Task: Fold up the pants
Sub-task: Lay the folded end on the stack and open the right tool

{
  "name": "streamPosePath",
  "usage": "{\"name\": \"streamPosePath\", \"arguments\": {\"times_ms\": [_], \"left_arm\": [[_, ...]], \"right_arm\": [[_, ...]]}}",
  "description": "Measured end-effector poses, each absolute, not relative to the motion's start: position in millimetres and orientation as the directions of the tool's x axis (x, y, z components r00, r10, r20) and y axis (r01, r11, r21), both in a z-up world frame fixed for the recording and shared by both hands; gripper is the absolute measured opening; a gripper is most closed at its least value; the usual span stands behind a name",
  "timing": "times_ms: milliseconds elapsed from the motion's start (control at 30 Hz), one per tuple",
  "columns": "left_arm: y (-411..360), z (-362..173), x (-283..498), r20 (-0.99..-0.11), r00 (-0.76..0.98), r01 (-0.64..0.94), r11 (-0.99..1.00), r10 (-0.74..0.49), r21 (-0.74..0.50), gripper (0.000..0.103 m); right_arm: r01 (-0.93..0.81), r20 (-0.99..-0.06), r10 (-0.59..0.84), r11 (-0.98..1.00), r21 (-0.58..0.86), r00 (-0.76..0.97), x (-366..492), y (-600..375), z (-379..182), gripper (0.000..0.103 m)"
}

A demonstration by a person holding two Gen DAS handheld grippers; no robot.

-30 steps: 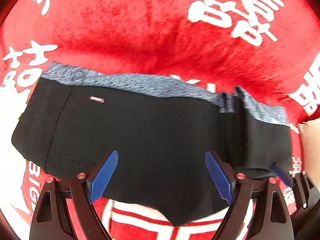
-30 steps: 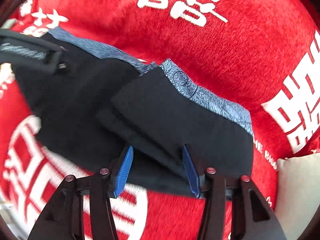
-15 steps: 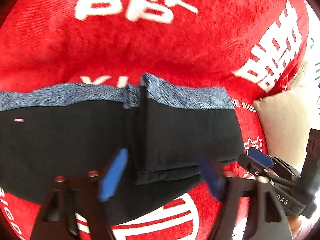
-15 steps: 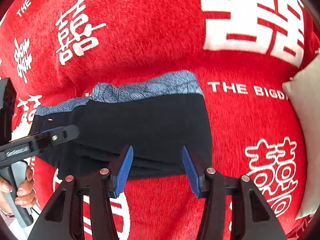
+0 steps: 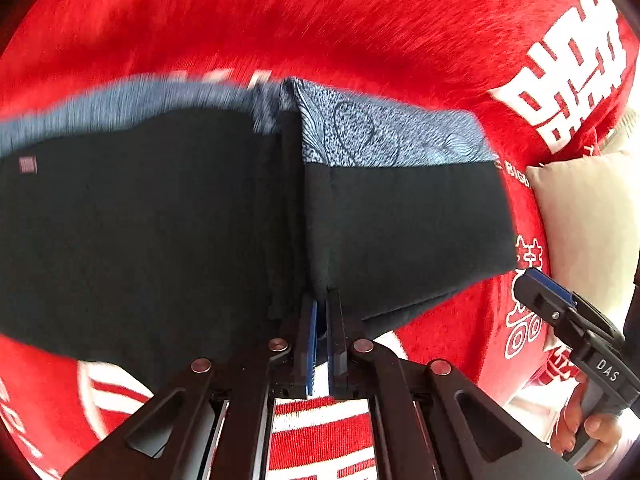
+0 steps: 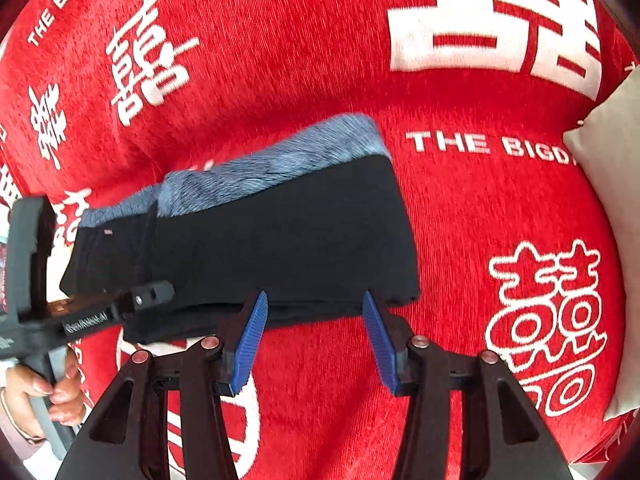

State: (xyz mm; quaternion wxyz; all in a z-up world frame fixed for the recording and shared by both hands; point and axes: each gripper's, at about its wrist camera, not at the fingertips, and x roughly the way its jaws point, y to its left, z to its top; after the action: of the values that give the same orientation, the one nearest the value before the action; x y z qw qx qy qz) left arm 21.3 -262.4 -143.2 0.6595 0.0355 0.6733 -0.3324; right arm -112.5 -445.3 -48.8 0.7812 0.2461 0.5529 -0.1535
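While the black pants (image 5: 168,220) lie folded on the red blanket (image 5: 360,32), their near edge is pinched by the steeply down-tilted left gripper (image 5: 320,312), jaws just closed. Right gripper (image 6: 314,312) is held half-open above the hem, gripping nothing.

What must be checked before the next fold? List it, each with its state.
1. Left gripper: jaws have just been closing, now shut at the flap's near edge; cloth between them: cannot tell.
2. Right gripper open and empty: ok.
3. Pants flat on the blanket: ok.
4. Waistband edges lined up: ok.
5. Pillow apart from pants: ok.
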Motion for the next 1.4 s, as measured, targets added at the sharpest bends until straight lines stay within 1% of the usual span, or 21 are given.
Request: {"name": "streamPosePath", "arguments": {"times_ms": [33, 167, 200, 233, 300, 367, 500, 533, 567, 600, 700, 833, 900, 933, 967, 1067, 1167, 1233, 1267, 1333, 1400], "left_arm": [[-259.6, -143.3, 20.2, -0.906, -0.111, 0.487, 0.773, -0.408, -0.407, 0.005], [-258.0, -127.9, 18.1, -0.911, -0.071, 0.49, 0.781, -0.407, -0.387, 0.005], [-258.7, -118.6, 16.7, -0.924, -0.042, 0.511, 0.786, -0.381, -0.347, 0.016], [-258.6, -109.2, 15.6, -0.934, -0.004, 0.527, 0.794, -0.356, -0.305, 0.042], [-257.4, -92.1, 15.2, -0.927, 0.047, 0.535, 0.793, -0.371, -0.291, 0.077], [-263.2, -74.4, 16.7, -0.909, 0.063, 0.558, 0.77, -0.411, -0.31, 0.077], [-295.1, -63.5, 17.1, -0.904, 0.091, 0.607, 0.743, -0.418, -0.283, 0.077], [-301.7, -63.7, 17.1, -0.905, 0.097, 0.615, 0.739, -0.415, -0.273, 0.077], [-311.5, -65.7, 17.0, -0.905, 0.101, 0.625, 0.735, -0.412, -0.265, 0.077], [-320.4, -68.3, 18.0, -0.904, 0.1, 0.631, 0.729, -0.416, -0.266, 0.077], [-339.8, -82.7, 21.2, -0.908, 0.111, 0.636, 0.731, -0.404, -0.247, 0.077], [-335.5, -123.0, 31.1, -0.949, 0.076, 0.577, 0.789, -0.307, -0.209, 0.077], [-324.4, -143.4, 33.5, -0.963, 0.046, 0.54, 0.817, -0.267, -0.201, 0.077], [-316.5, -150.3, 33.8, -0.957, 0.039, 0.533, 0.816, -0.288, -0.224, 0.077], [-313.1, -149.0, 32.6, -0.949, 0.051, 0.54, 0.808, -0.312, -0.237, 0.077], [-313.6, -146.3, 31.8, -0.954, 0.048, 0.554, 0.803, -0.295, -0.22, 0.077], [-311.6, -141.9, 34.5, -0.956, 0.05, 0.521, 0.824, -0.291, -0.223, 0.077], [-308.9, -137.2, 34.9, -0.963, 0.07, 0.498, 0.846, -0.259, -0.191, 0.077], [-307.2, -134.9, 34.6, -0.972, 0.09, 0.489, 0.86, -0.219, -0.148, 0.077], [-304.7, -131.9, 34.8, -0.976, 0.098, 0.481, 0.868, -0.192, -0.122, 0.077], [-301.0, -128.7, 33.8, -0.979, 0.107, 0.47, 0.877, -0.172, -0.102, 0.077]], "right_arm": [[0.513, -0.943, 0.037, 0.832, 0.212, 0.331, -115.3, -444.3, -51.4, 0.054], [0.516, -0.946, 0.054, 0.827, 0.222, 0.321, -119.9, -442.9, -55.8, 0.054], [0.518, -0.945, 0.051, 0.826, 0.222, 0.324, -120.4, -444.2, -54.9, 0.054], [0.521, -0.944, 0.051, 0.824, 0.225, 0.327, -120.4, -446.1, -53.9, 0.054], [0.533, -0.94, 0.049, 0.813, 0.233, 0.337, -120.8, -453.2, -50.7, 0.054], [0.551, -0.937, 0.043, 0.799, 0.241, 0.348, -117.9, -463.1, -47.1, 0.054], [0.579, -0.93, 0.026, 0.776, 0.25, 0.366, -111.1, -480.1, -41.6, 0.054], [0.588, -0.93, 0.028, 0.767, 0.256, 0.368, -108.3, -485.4, -42.4, 0.051], [0.594, -0.929, 0.032, 0.76, 0.262, 0.369, -105.6, -489.9, -43.6, 0.039], [0.602, -0.928, 0.041, 0.751, 0.273, 0.37, -101.4, -496.4, -46.4, 0.035], [0.623, -0.928, 0.059, 0.725, 0.293, 0.368, -91.7, -509.8, -55.1, 0.032], [0.625, -0.921, 0.108, 0.704, 0.337, 0.375, -77.0, -518.8, -67.9, 0.032], [0.605, -0.93, 0.129, 0.727, 0.325, 0.344, -70.0, -513.0, -80.8, 0.032], [0.599, -0.936, 0.132, 0.737, 0.313, 0.326, -68.3, -510.4, -87.2, 0.032], [0.588, -0.943, 0.129, 0.753, 0.295, 0.308, -67.3, -505.9, -95.6, 0.032], [0.56, -0.946, 0.097, 0.786, 0.263, 0.308, -66.8, -498.4, -99.1, 0.032], [0.561, -0.946, 0.114, 0.781, 0.275, 0.305, -67.1, -499.1, -98.0, 0.032], [0.567, -0.942, 0.135, 0.769, 0.294, 0.306, -67.3, -502.4, -98.1, 0.034], [0.57, -0.94, 0.148, 0.762, 0.308, 0.309, -67.4, -504.5, -98.7, 0.034], [0.568, -0.939, 0.157, 0.762, 0.313, 0.306, -66.4, -505.5, -98.9, 0.035], [0.553, -0.94, 0.155, 0.776, 0.305, 0.303, -64.9, -503.2, -98.0, 0.043]]}}
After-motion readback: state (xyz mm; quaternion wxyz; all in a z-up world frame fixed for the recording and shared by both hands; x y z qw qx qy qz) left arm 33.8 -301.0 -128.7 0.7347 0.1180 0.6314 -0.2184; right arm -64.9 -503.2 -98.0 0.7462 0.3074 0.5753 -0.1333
